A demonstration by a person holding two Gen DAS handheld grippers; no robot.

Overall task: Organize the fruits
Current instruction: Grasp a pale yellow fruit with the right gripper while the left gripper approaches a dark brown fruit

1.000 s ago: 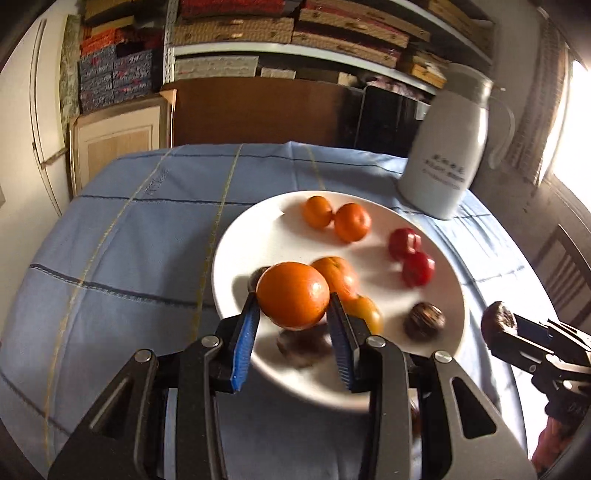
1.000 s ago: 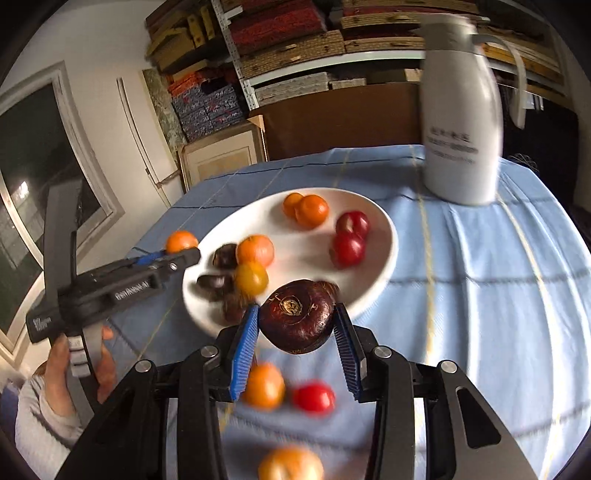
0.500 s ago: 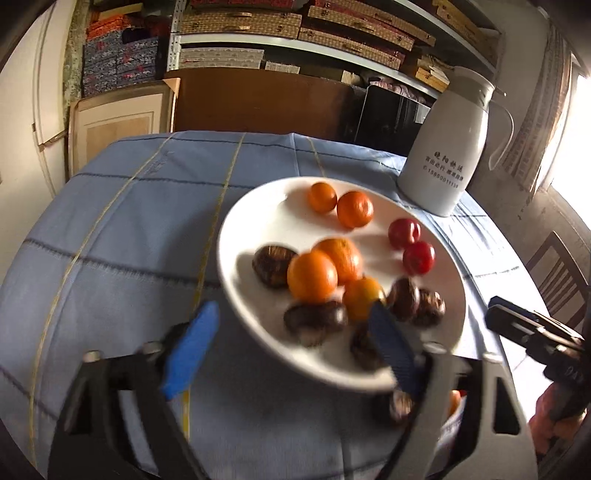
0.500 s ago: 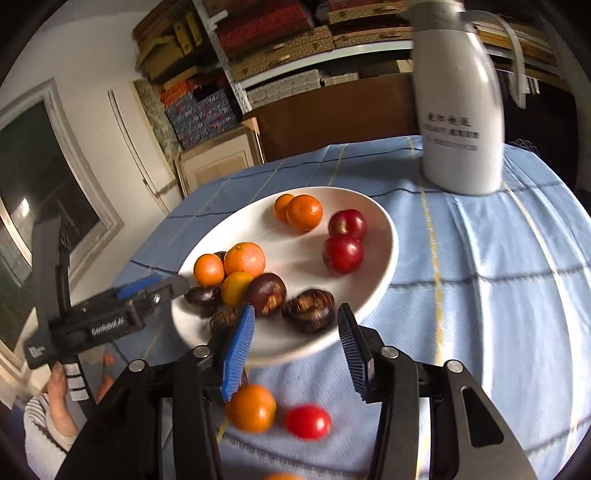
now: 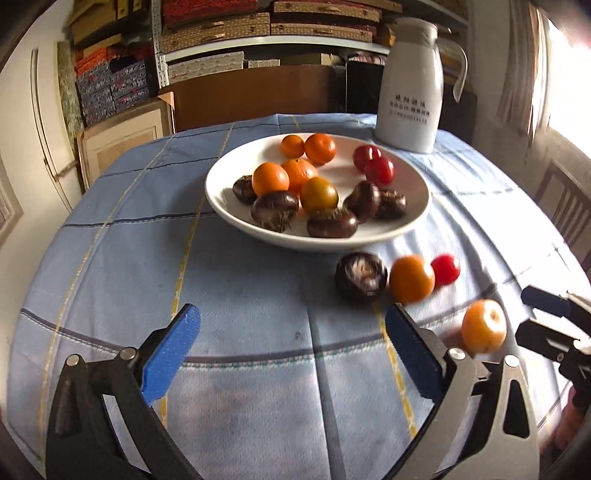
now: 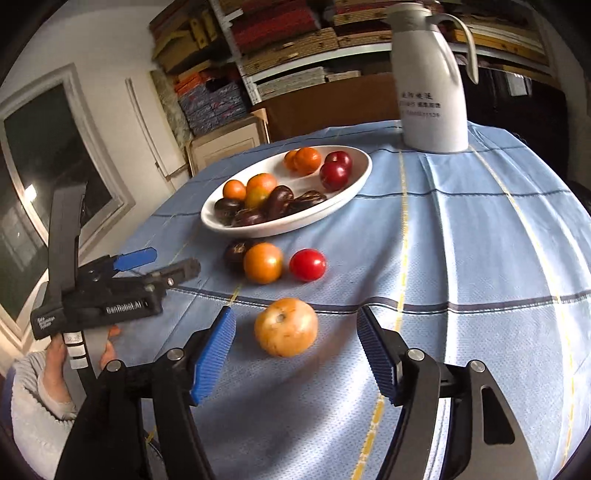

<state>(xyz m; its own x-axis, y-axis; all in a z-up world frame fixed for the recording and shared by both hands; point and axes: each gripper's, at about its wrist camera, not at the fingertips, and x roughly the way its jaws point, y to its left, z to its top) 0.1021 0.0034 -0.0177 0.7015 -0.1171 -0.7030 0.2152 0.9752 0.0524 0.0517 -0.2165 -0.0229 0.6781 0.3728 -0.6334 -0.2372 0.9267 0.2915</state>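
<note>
A white plate (image 5: 229,210) (image 6: 343,195) holds several oranges, two red tomatoes and several dark brown water chestnuts. On the cloth in front of it lie a dark chestnut (image 5: 361,277) (image 6: 236,251), an orange (image 5: 412,278) (image 6: 263,263), a red tomato (image 5: 446,269) (image 6: 307,264) and a pale orange fruit (image 5: 484,325) (image 6: 286,326). My left gripper (image 5: 291,350) is open and empty, low over the cloth, short of the loose fruit. My right gripper (image 6: 295,350) is open, with the pale orange fruit between its fingertips but untouched.
A white thermos jug (image 5: 410,88) (image 6: 430,81) stands behind the plate. The round table wears a blue checked cloth (image 5: 147,258). Shelves of boxes (image 5: 258,29) and a cabinet stand beyond. A wooden chair (image 5: 565,210) is at the right.
Both grippers let go of their fruit on the plate, the left an orange, the right a chestnut. Both opened and drew back toward the near table edge.
</note>
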